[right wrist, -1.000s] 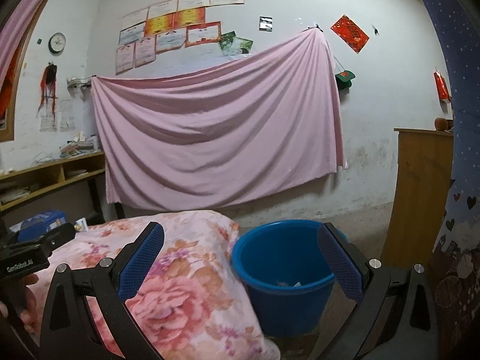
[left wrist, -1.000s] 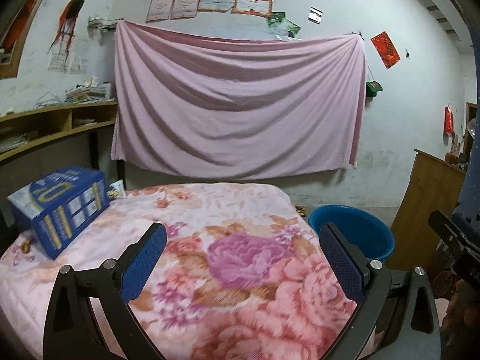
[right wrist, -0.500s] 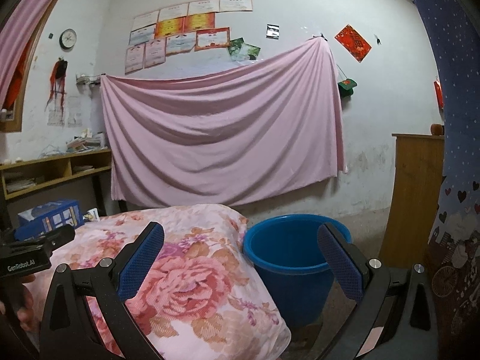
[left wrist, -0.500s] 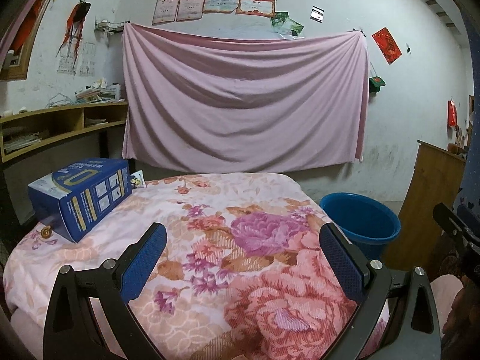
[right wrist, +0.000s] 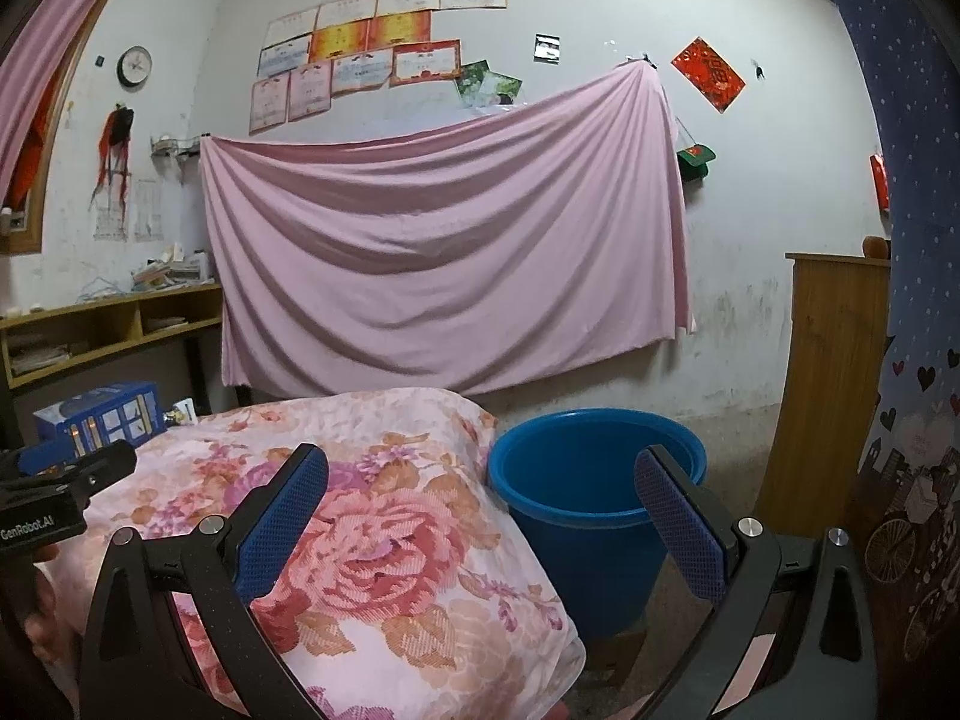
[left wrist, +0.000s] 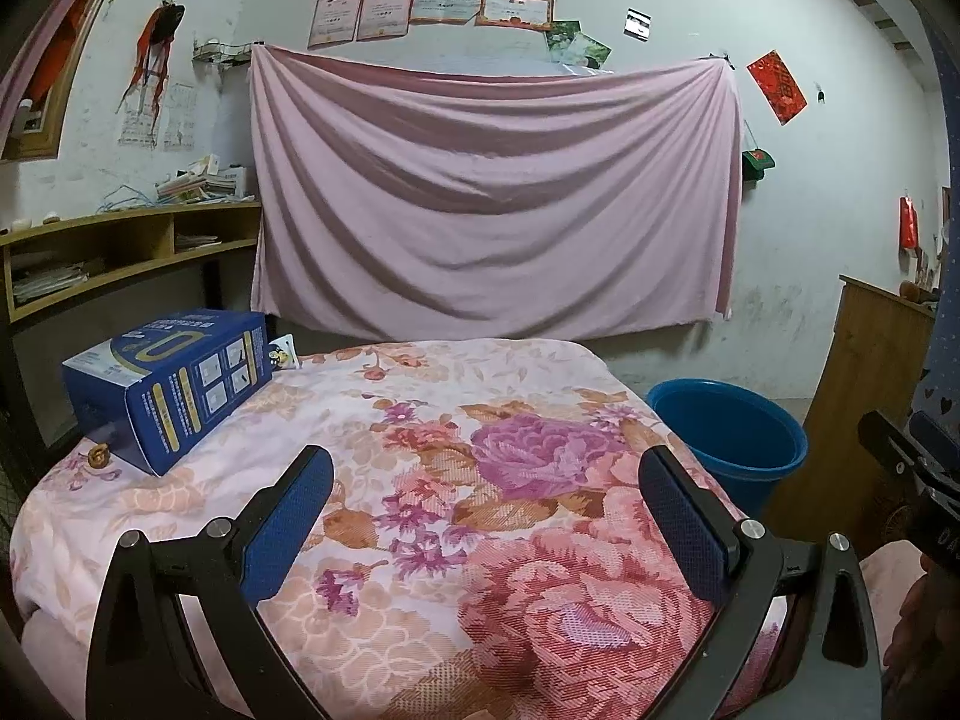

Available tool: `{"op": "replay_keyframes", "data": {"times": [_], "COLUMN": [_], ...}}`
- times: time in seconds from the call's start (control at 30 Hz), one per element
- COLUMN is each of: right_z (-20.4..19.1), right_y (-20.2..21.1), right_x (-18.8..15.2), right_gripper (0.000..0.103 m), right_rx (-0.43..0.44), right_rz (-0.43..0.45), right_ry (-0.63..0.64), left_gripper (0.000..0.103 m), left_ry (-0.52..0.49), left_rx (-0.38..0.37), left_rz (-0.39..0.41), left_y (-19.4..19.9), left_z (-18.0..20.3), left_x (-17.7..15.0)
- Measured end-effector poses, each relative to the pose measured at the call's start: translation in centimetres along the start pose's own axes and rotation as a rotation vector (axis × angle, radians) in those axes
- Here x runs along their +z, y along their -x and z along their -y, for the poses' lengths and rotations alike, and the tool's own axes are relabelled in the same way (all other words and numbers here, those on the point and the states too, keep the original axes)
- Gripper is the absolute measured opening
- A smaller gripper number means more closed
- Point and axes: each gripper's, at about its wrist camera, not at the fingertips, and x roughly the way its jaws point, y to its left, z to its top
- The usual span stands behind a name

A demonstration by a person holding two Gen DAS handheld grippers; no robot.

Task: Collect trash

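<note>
While the left gripper [left wrist: 483,519] hangs over the floral blanket [left wrist: 420,450] with its blue-padded fingers [left wrist: 288,519] spread wide and nothing between them, the right gripper [right wrist: 480,519] is just as wide open and empty, its view split between the blanket's edge at 9 o'clock and the blue bucket [right wrist: 594,480] at 12 to 1 o'clock. That bucket stands on the floor just beside the blanket-covered surface; from the left wrist it sits at 2 o'clock [left wrist: 729,432], its lower half cut off by the blanket's edge and the right-hand finger. Its inside reads as plain blue wall in both views, and the bottom is hidden below the rim, so what lies in it cannot be told. A blue carton [left wrist: 171,384] lies on the blanket at 10 o'clock in the left wrist view, its print too small to read; just beside its near corner sits a small brownish object [left wrist: 99,454] too blurred to name, and behind its far end a small printed packet [left wrist: 283,354] shows only partly. From the right wrist the carton [right wrist: 99,417] is partly hidden behind the other gripper's black body at 9 o'clock. A pink sheet [left wrist: 492,204] hangs across the back wall, covering whatever is behind it. At 3 o'clock a wooden cabinet [right wrist: 834,384] is cut off by a dark blue patterned cloth [right wrist: 918,360].
</note>
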Motion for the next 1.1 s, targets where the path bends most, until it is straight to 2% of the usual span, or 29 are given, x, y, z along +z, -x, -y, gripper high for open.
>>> {"op": "replay_keyframes", "data": {"times": [1.1], "right_z": [-0.12], "right_y": [0.01], "right_x": [0.02], "right_gripper": [0.103], "right_rx": [0.001], "right_rz": [-0.004], "right_ry": [0.002], "left_gripper": [0.1], "left_ry": [-0.008], "left_rx": [0.009], "left_rz": [0.009], "left_y": [-0.08], "left_z": [-0.31], "left_x": [-0.25]}}
